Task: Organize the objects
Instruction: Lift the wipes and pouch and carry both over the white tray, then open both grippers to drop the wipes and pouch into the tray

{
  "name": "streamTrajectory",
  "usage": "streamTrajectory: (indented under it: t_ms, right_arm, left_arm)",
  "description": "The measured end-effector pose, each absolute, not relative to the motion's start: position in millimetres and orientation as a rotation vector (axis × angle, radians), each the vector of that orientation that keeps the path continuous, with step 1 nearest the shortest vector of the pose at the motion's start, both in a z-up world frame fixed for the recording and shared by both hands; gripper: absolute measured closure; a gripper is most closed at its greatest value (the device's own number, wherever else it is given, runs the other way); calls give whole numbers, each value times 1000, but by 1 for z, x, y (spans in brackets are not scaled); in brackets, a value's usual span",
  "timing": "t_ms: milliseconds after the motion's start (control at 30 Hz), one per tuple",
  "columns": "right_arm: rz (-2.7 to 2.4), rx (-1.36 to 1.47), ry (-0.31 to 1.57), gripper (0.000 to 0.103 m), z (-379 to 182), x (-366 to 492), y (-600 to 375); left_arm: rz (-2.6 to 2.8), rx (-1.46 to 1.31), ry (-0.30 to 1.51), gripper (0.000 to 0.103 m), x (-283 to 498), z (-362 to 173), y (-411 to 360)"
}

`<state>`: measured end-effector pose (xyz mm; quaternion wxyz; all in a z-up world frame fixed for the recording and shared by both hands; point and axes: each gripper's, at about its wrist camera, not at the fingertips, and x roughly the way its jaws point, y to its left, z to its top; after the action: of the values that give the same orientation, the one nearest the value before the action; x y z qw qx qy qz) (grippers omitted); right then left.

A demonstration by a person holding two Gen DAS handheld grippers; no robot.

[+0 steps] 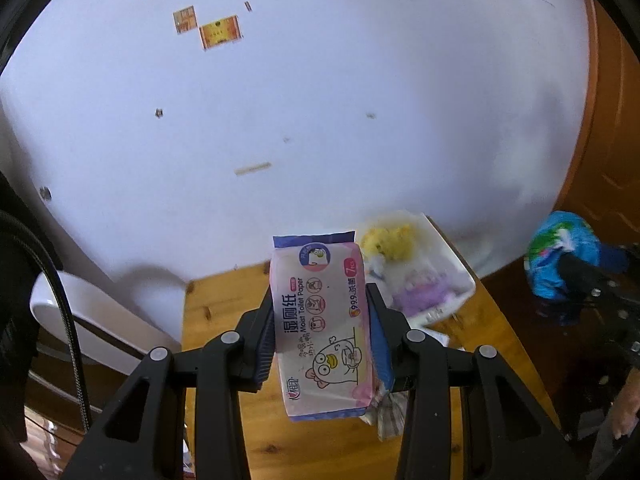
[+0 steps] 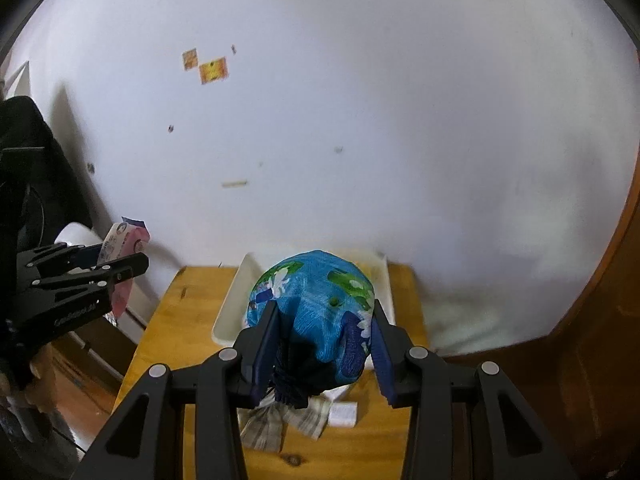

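Both grippers loaded above a small pine table

The left gripper (image 1: 320, 316) clamps a glossy, flat plastic pack of moist toilet paper (image 1: 322, 328) by its long edges, pink and white with a cartoon duck and crimped blue end seals, held in the air over the knotty wooden table (image 1: 212, 312). The right gripper (image 2: 324, 340) squeezes a rounded, crinkled blue bundle (image 2: 316, 300) with green and white print, held above the white rectangular plastic tray (image 2: 236, 300) at the table's far edge. In the tray lie something yellow and fuzzy (image 1: 386, 240) and a purple-printed packet (image 1: 424, 292). A striped cloth (image 2: 268, 424) and a small white block (image 2: 343, 414) rest on the wood.
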<state>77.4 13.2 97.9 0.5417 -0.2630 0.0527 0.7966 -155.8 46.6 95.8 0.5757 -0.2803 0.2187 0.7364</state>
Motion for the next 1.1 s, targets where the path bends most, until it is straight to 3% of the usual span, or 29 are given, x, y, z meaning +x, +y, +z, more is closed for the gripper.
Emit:
streamTrajectory:
  t_ms: [467,1100]
  right_arm:
    - [1869,-641,-35,60,119,24,64]
    - [1807,-767,81,60,63,-6,167]
  left_arm:
    - [1767,-743,510,59,-207,80,140]
    - [1737,-914,573,59,-234,-8,228]
